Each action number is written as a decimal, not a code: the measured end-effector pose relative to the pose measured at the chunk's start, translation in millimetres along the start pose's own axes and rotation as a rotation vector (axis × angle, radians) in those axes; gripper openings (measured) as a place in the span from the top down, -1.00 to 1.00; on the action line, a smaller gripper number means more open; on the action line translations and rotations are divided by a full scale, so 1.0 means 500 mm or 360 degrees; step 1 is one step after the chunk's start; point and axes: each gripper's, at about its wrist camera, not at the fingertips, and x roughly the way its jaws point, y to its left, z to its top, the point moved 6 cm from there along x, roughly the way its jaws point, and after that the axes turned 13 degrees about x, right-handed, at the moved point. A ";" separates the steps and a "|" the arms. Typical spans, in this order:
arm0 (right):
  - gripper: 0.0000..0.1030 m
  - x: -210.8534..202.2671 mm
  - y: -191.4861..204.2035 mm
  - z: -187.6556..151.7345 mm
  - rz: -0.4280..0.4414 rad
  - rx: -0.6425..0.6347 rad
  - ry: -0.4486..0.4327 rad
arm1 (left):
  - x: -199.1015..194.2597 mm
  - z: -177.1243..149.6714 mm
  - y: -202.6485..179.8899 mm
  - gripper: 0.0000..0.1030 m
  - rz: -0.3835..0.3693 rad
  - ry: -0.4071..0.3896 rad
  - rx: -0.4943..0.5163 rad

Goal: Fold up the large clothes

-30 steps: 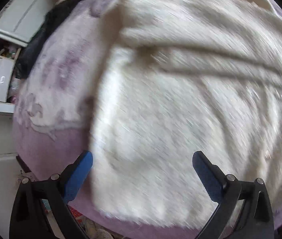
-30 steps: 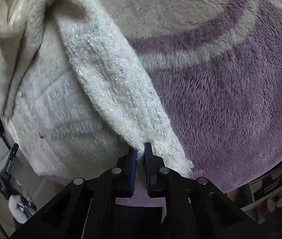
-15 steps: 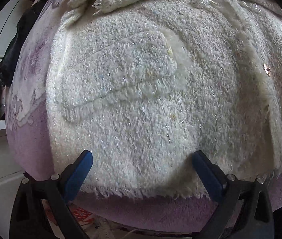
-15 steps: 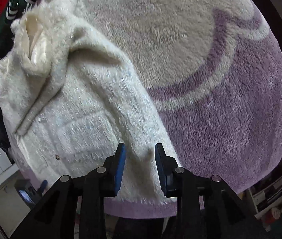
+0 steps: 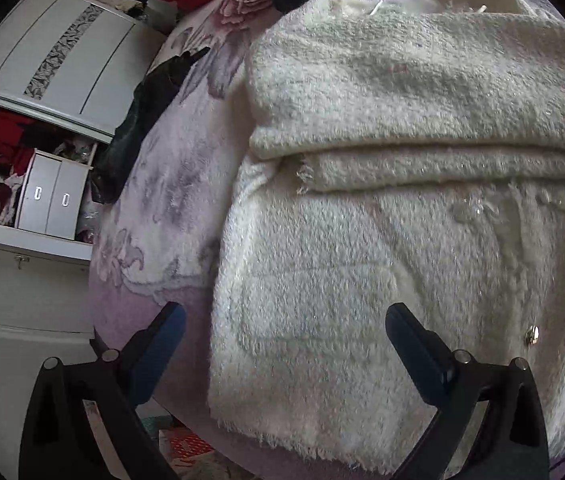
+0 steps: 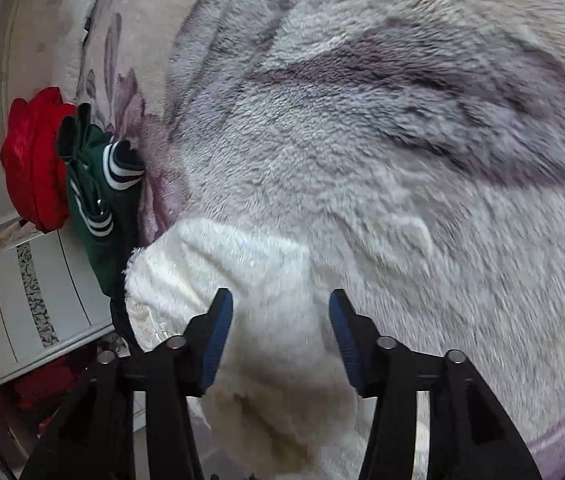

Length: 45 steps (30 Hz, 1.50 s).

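Observation:
A fuzzy cream-white jacket lies on a purple and white plush blanket. One sleeve is folded across its upper body, and a patch pocket and small buttons show lower down. My left gripper is open and empty, above the jacket's lower left hem corner. In the right wrist view the jacket's upper part sits under my right gripper, which is open and empty with cream fabric between its blue fingers.
A red garment and a green garment with white stripes lie at the blanket's far edge. A black garment hangs over the left edge. White cabinets and drawers stand beside the bed.
My right gripper let go of the sleeve, opened wide and moved toward the jacket's top. My left gripper stayed open and pulled back, showing the sleeve now folded across the jacket.

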 end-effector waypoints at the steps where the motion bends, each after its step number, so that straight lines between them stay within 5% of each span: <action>1: -0.08 0.034 -0.009 0.007 0.0012 0.0036 0.0117 | -0.005 0.012 -0.007 -1.00 0.0042 0.0009 -0.0024; 2: -0.08 0.060 -0.012 0.013 0.0070 0.0075 0.0229 | -0.009 0.022 -0.009 -1.00 0.0060 0.0014 -0.0043; 4: 0.85 0.082 0.004 0.001 0.0023 -0.0036 0.0321 | -0.021 0.041 -0.020 -1.00 0.0115 0.0037 -0.0080; 7: 0.86 0.053 0.062 -0.009 -0.0285 -0.0439 0.0128 | -0.043 0.058 -0.038 -1.00 0.0140 0.0084 -0.0119; 11: 1.00 -0.002 0.111 0.086 -0.0458 -0.0586 -0.0231 | -0.076 0.071 -0.070 -1.00 0.0165 0.0100 -0.0136; 14: 1.00 0.014 0.117 0.135 -0.0343 -0.0435 0.0067 | -0.094 0.071 -0.098 -1.00 0.0139 0.0121 -0.0116; 17: 0.99 -0.011 0.119 0.103 -0.0405 -0.0564 0.0238 | -0.120 0.070 -0.125 -1.00 0.0108 0.0128 -0.0097; 18: 0.84 -0.014 0.111 0.094 -0.0404 -0.0558 0.0311 | -0.126 0.068 -0.132 -1.00 0.0091 0.0136 -0.0099; 21: -0.74 0.021 0.065 0.080 -0.0401 -0.0476 0.0472 | -0.136 0.069 -0.157 -1.00 0.0026 0.0159 -0.0108; 26: -0.77 0.059 0.020 0.038 -0.0201 -0.0194 0.0641 | -0.135 0.073 -0.202 -1.00 0.0019 0.0172 -0.0073; 27: -0.71 0.064 0.030 0.024 -0.0191 -0.0229 0.0664 | -0.130 0.072 -0.211 -1.00 0.0011 0.0182 -0.0074; 29: 0.64 0.087 0.034 -0.015 -0.0252 -0.0325 0.0738 | -0.122 0.071 -0.223 -1.00 -0.0002 0.0197 -0.0076; 30: 0.80 0.076 0.025 -0.028 -0.0311 -0.0342 0.0743 | -0.116 0.069 -0.230 -1.00 -0.0005 0.0208 -0.0069; 35: 0.85 0.044 0.074 -0.027 -0.0545 -0.0673 0.0311 | -0.103 0.061 -0.245 -1.00 -0.0026 0.0244 -0.0056; 37: 0.86 0.025 0.076 -0.002 -0.0540 -0.0644 0.0210 | -0.103 0.058 -0.248 -1.00 -0.0025 0.0246 -0.0047; 42: 0.82 0.067 0.081 -0.021 -0.0531 -0.0619 0.0341 | -0.113 0.047 -0.248 -1.00 -0.0030 0.0243 -0.0045; 45: 0.55 0.069 0.086 -0.055 -0.0515 -0.0631 0.0476 | -0.139 0.043 -0.247 -1.00 -0.0029 0.0227 -0.0049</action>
